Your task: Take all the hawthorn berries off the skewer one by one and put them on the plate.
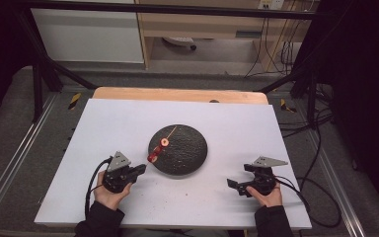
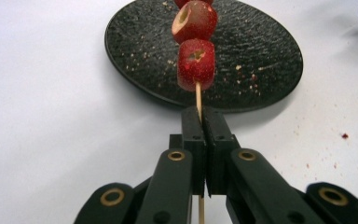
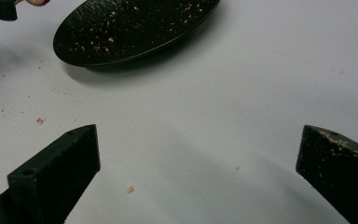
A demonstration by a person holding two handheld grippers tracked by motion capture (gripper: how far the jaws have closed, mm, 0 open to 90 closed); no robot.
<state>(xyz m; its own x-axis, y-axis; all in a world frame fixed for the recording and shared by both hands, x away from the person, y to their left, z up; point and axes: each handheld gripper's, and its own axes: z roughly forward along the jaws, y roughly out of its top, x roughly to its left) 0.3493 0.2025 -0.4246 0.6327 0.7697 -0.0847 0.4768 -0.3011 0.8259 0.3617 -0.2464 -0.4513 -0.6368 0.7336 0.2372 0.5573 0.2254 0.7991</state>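
Observation:
A thin wooden skewer (image 2: 198, 95) carries red strawberry pieces (image 2: 196, 64) and slants up over a black round plate (image 1: 190, 148). My left gripper (image 1: 139, 170) sits just left of the plate, shut on the skewer's bare lower end; its jaws (image 2: 204, 122) press together around the stick. In the high view the strawberries (image 1: 158, 149) hang over the plate's left rim. My right gripper (image 1: 233, 185) rests low on the white board to the right of the plate, open, with nothing between its fingers (image 3: 56, 172). The plate (image 3: 135, 23) lies ahead of it.
A white board (image 1: 128, 118) covers the wooden table. Crumbs and red specks (image 2: 344, 136) dot the board and the plate. Black frame bars, cables and a shelf stand beyond the table's far edge. A cable trails from each gripper.

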